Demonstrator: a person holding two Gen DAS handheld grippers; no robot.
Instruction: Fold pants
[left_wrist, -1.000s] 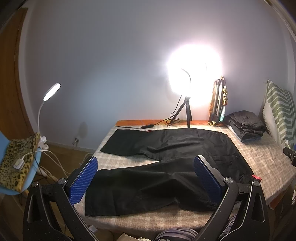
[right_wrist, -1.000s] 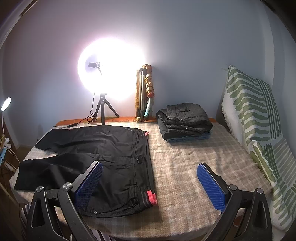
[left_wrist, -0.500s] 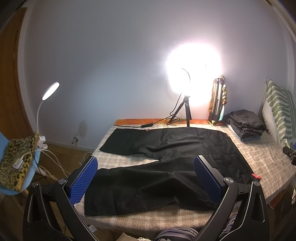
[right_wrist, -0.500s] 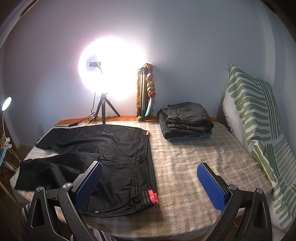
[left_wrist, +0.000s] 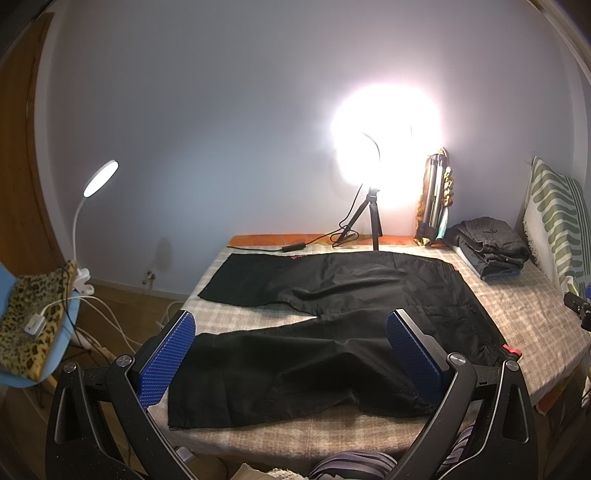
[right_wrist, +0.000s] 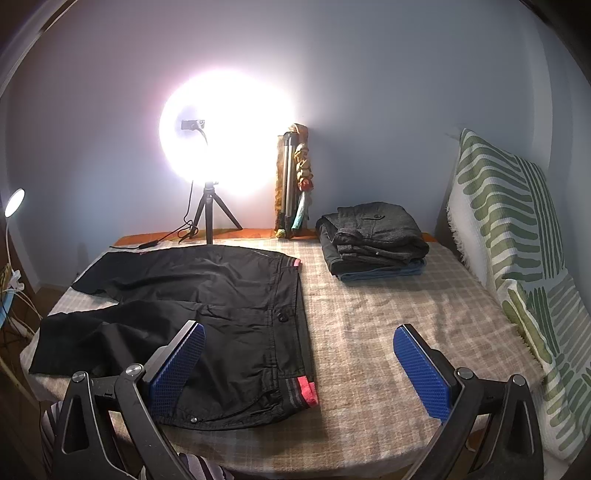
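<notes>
While one pair of black pants (right_wrist: 207, 306) lay spread flat, legs apart, on the bed (right_wrist: 388, 317) | left tool (left_wrist: 291, 354) gaped empty | right tool (right_wrist: 299, 363) gaped empty | one folded clothes stack (right_wrist: 373, 238) beyond.

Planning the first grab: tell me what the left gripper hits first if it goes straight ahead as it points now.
Probably the black pants: the open left gripper frames the near leg, spread flat on the bed. Depth is unclear; a level path might pass above the cloth.

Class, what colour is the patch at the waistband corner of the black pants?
Red-pink, on the waistband corner patch of the black pants; clearest in the right wrist view.
</notes>
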